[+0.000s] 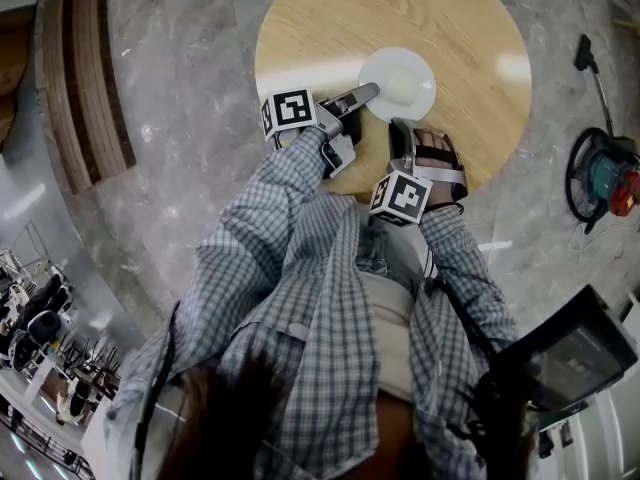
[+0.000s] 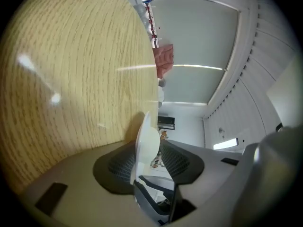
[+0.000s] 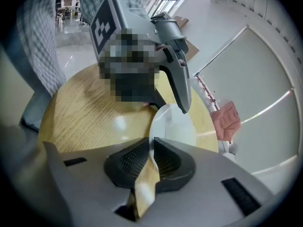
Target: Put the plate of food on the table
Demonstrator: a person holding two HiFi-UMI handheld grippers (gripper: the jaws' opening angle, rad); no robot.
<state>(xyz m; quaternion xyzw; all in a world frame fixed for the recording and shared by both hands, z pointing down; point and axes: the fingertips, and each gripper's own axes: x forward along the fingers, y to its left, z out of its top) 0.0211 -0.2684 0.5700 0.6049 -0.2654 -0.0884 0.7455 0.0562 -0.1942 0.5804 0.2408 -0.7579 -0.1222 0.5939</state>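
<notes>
Plaid sleeves point(image 1: 300, 173) hide the table's near edge in the head view; right gripper point(image 3: 152, 144) is pinched on the plate point(image 1: 400, 80) at its near rim; left gripper point(image 2: 147, 143) is spread, plate's left rim between the pads, gap on one side; plate sits flat on the round table point(image 1: 320, 18), nearer the close edge; food not discernible; open wood beyond; vacuum cleaner point(image 1: 605, 173) on floor, well apart.

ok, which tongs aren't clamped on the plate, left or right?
The left tongs: their jaws stand apart around the rim of the plate. The right tongs are pinched shut on that rim.
</notes>
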